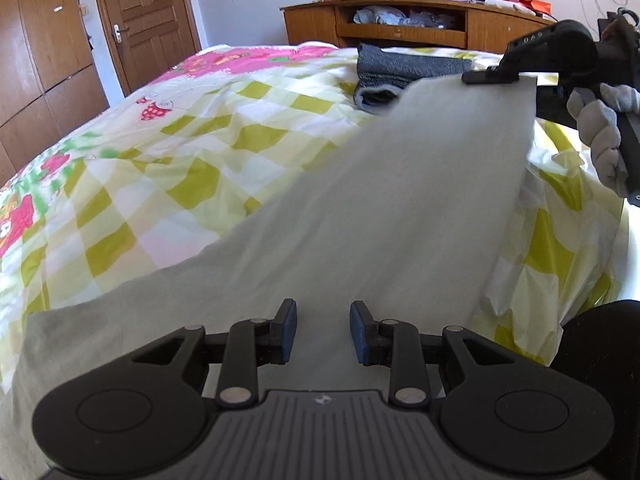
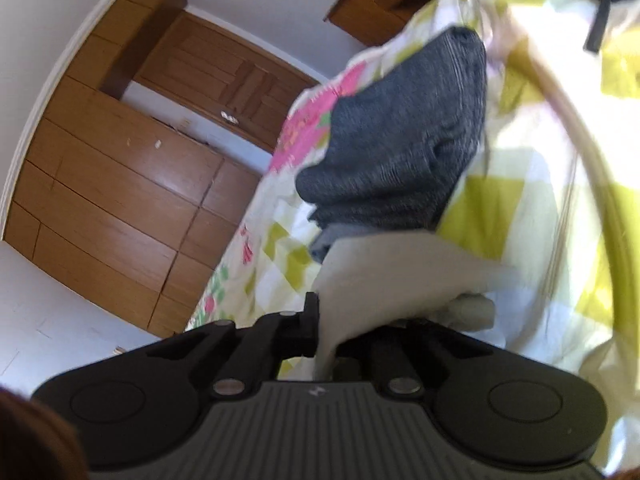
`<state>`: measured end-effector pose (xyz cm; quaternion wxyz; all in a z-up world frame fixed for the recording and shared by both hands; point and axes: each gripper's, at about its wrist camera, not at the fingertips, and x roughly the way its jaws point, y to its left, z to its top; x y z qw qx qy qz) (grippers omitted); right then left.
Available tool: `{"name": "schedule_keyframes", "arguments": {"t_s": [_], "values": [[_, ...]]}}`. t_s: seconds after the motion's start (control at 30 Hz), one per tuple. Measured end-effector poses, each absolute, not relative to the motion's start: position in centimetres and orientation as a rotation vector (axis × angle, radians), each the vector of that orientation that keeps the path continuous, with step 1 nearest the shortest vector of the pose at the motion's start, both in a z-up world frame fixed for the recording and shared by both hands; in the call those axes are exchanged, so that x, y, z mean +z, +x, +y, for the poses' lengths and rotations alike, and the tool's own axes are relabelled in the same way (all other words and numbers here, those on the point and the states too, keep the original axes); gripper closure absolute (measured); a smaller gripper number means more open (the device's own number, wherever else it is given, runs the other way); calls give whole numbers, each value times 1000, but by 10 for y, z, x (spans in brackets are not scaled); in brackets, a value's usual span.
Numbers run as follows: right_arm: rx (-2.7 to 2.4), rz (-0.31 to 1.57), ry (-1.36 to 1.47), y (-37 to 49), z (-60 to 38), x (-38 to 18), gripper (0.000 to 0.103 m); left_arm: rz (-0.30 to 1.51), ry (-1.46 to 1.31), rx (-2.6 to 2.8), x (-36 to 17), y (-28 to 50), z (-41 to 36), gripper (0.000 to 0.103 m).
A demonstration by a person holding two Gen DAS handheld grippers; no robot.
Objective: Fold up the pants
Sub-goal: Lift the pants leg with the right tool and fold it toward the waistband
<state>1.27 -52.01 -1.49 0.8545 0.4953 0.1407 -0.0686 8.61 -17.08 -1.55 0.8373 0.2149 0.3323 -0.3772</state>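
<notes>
Pinching pale pants at a corner, right gripper lifts it above checked bedspread. Left gripper w/ tongs apart, over the cloth. Gray folded clothes nearby.

**Bright daylight, blur on the right feed**

My left wrist feed is sharp on the near gripper, but the pale pants are smeared by motion. Daylight washes out the checked bedspread towards the right. My right feed is blurred throughout; the grey garment looks soft, and glare bleaches the quilt. Both fisheyes bend the wardrobe and darken at the corners.
</notes>
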Motion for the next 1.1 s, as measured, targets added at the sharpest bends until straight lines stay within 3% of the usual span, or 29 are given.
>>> {"name": "schedule_keyframes", "arguments": {"t_s": [0.07,0.17,0.27,0.37,0.53,0.67,0.9,1.1], "values": [[-201,293,1018,14,-520,-19,96,720,461,-805,-21,87,-173,60],[-255,459,1009,37,-524,-37,94,711,456,-808,-18,84,-164,60],[-251,364,1032,32,-523,-23,98,705,442,-762,-12,82,-140,60],[-250,323,850,30,-498,21,99,693,418,-688,-4,81,-102,60],[-107,349,514,59,-403,79,99,685,405,-516,2,75,-25,60],[114,402,184,98,-272,96,99,698,396,-391,3,65,44,60],[594,495,-411,103,-30,32,100,716,318,-278,2,38,126,59],[666,572,-600,76,24,-16,95,706,225,-278,-6,28,158,59]]}}
